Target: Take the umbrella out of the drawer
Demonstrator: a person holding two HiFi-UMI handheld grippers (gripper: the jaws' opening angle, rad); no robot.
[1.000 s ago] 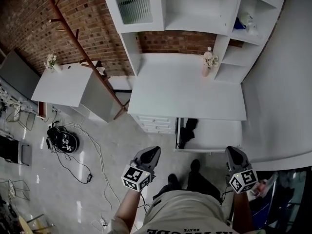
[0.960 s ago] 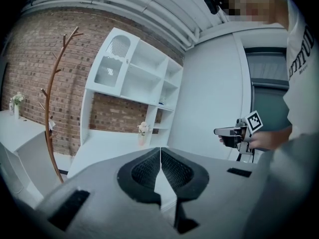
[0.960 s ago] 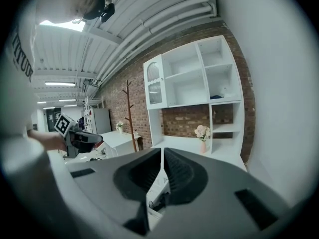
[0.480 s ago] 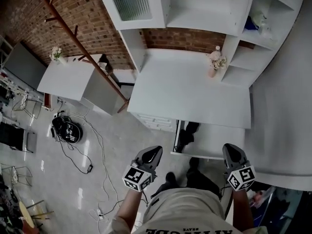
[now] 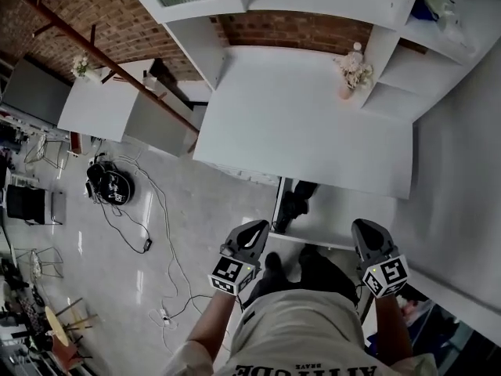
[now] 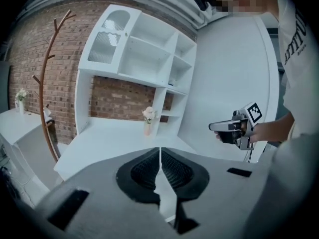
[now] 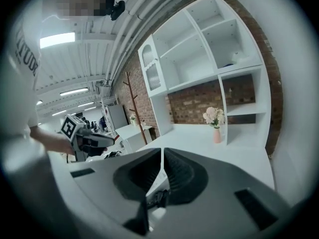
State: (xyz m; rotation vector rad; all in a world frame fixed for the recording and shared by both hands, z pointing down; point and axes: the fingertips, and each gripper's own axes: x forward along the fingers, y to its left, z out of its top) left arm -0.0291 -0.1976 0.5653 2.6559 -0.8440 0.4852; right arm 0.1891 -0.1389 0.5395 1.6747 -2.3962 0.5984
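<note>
A white drawer stands pulled out under the front edge of the white desk. At its left end lies a black folded umbrella. Both grippers hang just short of the drawer's front, above the person's feet. My left gripper is shut and empty, near the drawer's left corner. My right gripper is also shut and empty, at the drawer's right side. Each gripper view shows the other gripper beside it. A dark shape shows below the right jaws; I cannot tell what it is.
A vase of flowers stands at the desk's back right, under white shelves. A wooden coat rack and a low white side table are at the left. A round black device and cables lie on the floor.
Both grippers have moved forward and down toward the open drawer. The desk and drawer now sit nearer in the head view. Both stay shut.
</note>
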